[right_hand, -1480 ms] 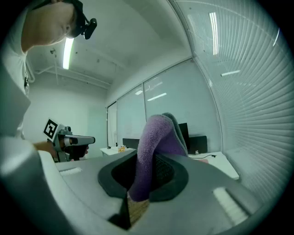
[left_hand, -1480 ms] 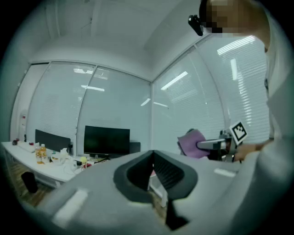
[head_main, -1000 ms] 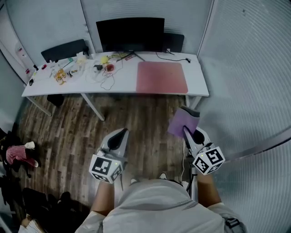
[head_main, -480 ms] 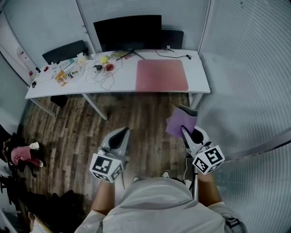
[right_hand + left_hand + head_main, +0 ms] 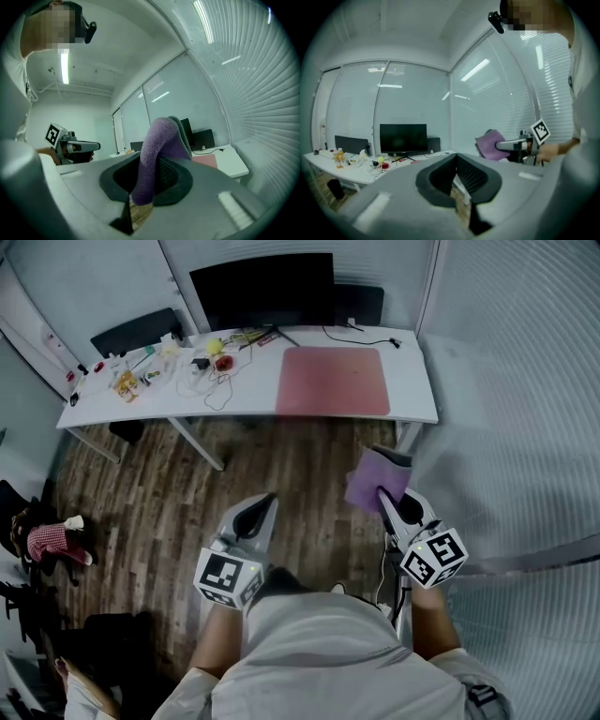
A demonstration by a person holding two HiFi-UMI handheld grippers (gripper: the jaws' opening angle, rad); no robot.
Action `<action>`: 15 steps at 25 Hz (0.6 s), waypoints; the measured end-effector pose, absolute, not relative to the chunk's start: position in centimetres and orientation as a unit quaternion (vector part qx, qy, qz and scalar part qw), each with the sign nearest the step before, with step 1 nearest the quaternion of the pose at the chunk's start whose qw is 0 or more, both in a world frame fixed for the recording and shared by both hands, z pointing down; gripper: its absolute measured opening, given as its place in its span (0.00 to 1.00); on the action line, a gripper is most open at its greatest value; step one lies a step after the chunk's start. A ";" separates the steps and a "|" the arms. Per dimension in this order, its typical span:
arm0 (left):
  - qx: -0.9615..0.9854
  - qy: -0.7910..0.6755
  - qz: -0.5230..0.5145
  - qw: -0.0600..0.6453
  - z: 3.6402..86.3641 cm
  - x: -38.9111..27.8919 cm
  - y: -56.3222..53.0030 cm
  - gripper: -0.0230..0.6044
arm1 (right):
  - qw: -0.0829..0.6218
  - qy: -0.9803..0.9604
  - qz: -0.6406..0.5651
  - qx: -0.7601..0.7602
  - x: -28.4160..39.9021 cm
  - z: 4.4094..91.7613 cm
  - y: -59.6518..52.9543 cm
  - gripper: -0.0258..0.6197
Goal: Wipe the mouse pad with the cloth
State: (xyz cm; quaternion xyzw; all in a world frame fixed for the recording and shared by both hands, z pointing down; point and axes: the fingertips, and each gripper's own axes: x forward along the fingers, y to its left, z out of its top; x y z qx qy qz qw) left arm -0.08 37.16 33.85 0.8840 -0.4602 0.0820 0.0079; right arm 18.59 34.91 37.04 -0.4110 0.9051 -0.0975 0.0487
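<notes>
While the right claw (image 5: 384, 495) still grips the cloth (image 5: 373, 477), the mouse pad (image 5: 333, 381) looks nearer.

Cool, flat indoor light leaves all three views dim and grey-green. A ceiling strip lamp (image 5: 64, 68) glows overhead, and bright streaks glare on the glass wall (image 5: 412, 93). Both gripper views are fisheye, ringed in black, with lines bent at the edges; the cloth (image 5: 157, 150) near the lens looks soft. The head view bows the desk (image 5: 412, 381), which casts a faint shadow on the floor (image 5: 300, 465).
</notes>
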 end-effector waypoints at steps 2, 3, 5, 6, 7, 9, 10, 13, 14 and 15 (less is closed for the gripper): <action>0.885 -0.456 0.093 0.014 34.7 0.2 37.0 0.04 | 0.052 0.905 -0.104 -0.410 18.6 37.7 34.4 0.13; 0.885 -0.456 0.095 0.019 35.0 0.2 36.8 0.04 | 0.053 0.905 -0.108 -0.408 18.6 37.9 34.0 0.13; 0.885 -0.456 0.093 0.026 35.5 0.1 35.5 0.04 | 0.051 0.906 -0.118 -0.403 18.5 38.4 32.9 0.13; 0.886 -0.455 0.090 0.028 35.6 0.1 34.7 0.04 | 0.049 0.907 -0.122 -0.400 18.4 38.6 32.3 0.13; 0.888 -0.451 0.087 0.029 35.7 0.1 33.9 0.04 | 0.047 0.907 -0.124 -0.399 18.2 38.7 31.6 0.13; 0.893 -0.441 0.083 0.030 35.9 0.2 32.2 0.04 | 0.045 0.907 -0.123 -0.400 18.1 38.7 30.1 0.13; 0.896 -0.436 0.083 0.031 36.0 0.2 31.2 0.04 | 0.045 0.906 -0.123 -0.403 18.1 38.6 29.2 0.13; 0.900 -0.428 0.074 0.034 36.1 -0.3 27.8 0.04 | 0.039 0.902 -0.120 -0.412 17.7 38.5 26.2 0.13; 0.901 -0.426 0.069 0.034 36.1 -0.7 26.6 0.04 | 0.036 0.902 -0.116 -0.415 17.5 38.5 25.2 0.13; 0.902 -0.425 0.066 0.035 36.3 -1.0 25.2 0.04 | 0.033 0.901 -0.113 -0.418 17.2 38.5 24.1 0.13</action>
